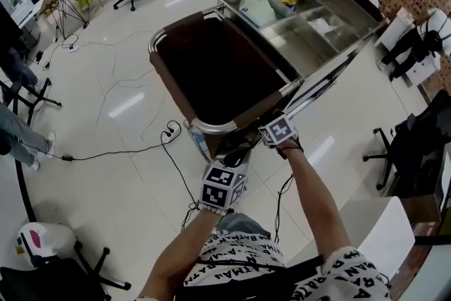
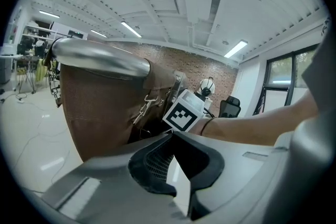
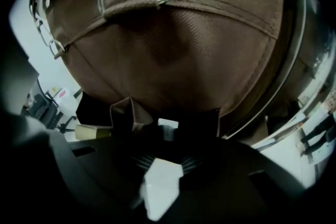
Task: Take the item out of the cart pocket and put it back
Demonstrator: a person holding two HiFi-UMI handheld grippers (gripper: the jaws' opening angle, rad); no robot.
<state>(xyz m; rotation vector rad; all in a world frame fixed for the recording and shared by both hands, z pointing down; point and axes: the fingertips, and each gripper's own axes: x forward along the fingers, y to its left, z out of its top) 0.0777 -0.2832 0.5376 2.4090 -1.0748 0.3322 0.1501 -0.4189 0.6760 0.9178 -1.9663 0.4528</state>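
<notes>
Two pairs of tongs work at the near end of the steel-framed cart with a brown fabric bag [image 1: 211, 127], and the take-out step looks to be in hand. The right tongs [image 3: 167, 150] point steeply down into the dark fabric pocket [image 3: 202, 126] hanging below the cart's rounded near rim. They stand narrow, apparently pinched on the small white-topped item [image 3: 168, 127], which sits upright in the pocket mouth at their tips. The dimness there makes that contact a judgement, not a certainty. The item is not yet out: it is in the pocket, with a folded brown flap [image 3: 125, 112] just beside it and a cream tube-like thing [image 3: 92, 132] further left. The left tongs [image 2: 171, 137] hang nearer the person, close to the right one's marker cube but apart from the cart, tips together with nothing between them. Next, I judge, the right tongs need a straight pull out along the pocket's opening, with the pinch kept firm so the item clears the fabric edge without snagging. After that it must go back into the same pocket.
</notes>
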